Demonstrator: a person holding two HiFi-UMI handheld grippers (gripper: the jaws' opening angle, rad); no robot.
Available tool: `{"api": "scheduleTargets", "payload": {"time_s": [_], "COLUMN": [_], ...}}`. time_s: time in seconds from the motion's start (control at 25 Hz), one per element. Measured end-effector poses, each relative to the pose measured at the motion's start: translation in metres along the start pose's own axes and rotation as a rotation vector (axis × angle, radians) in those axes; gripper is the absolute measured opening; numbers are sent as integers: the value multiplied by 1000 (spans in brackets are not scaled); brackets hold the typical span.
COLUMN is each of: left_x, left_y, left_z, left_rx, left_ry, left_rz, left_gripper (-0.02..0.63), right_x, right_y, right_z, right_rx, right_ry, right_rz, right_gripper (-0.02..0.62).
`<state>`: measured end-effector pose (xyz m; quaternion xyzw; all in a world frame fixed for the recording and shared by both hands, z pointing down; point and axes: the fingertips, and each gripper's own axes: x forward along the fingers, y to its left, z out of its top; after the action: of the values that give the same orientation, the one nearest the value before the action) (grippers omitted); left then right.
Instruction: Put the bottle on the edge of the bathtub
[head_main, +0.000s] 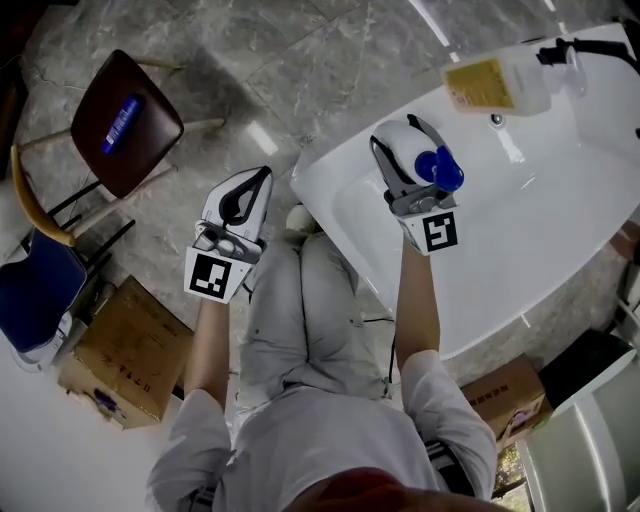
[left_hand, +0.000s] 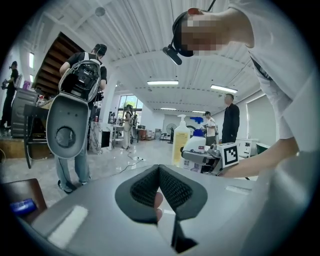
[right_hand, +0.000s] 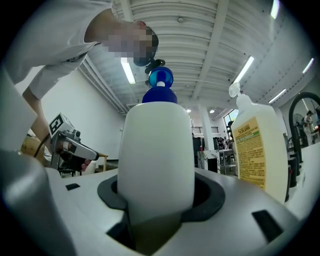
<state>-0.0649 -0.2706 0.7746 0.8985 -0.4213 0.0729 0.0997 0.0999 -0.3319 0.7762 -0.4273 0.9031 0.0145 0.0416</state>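
Note:
A white bottle with a blue cap stands upright between the fingers of my right gripper, which is shut on it. It hangs over the near left end of the white bathtub, just inside the rim. In the right gripper view the bottle fills the middle, its sides pressed by both pads of the right gripper. My left gripper is over the floor, left of the tub. Its jaws are shut and hold nothing.
A large pump bottle with a yellow label stands on the tub's far edge beside a black faucet. On the floor are a dark red chair, a blue chair and cardboard boxes. People stand farther off.

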Motion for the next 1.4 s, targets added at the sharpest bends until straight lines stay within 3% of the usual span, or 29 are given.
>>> {"api": "scheduleTargets", "payload": {"time_s": [0.12,0.32,0.6,0.88,1.2,1.4], "left_x": [-3,-5,-20,-53,-87,-110], "left_y": [2,-2,-20,-45,-83,-115], "left_z": [6,18,41,101,199,257], "left_rx": [-4,-6,-18,-7,48,95], "left_ry": [17,52,83,84,13,-23], "left_rz": [4,17,23,27,5,-35], "left_gripper": [-5,-5,-5,-5,-5,-5], "right_x": [1,-1,-10,-31,-52,-59], "right_y": [-1,-8,1,14,41,63], "right_z": [-3,-6,18,102,220,298], "right_rx": [8,42,60,70,49,54], "right_ry": [31,88,142,134,130,106], "right_rz": [-4,-18,-26,-91,-57,-23], "right_gripper": [254,396,466,462,415,326]}}
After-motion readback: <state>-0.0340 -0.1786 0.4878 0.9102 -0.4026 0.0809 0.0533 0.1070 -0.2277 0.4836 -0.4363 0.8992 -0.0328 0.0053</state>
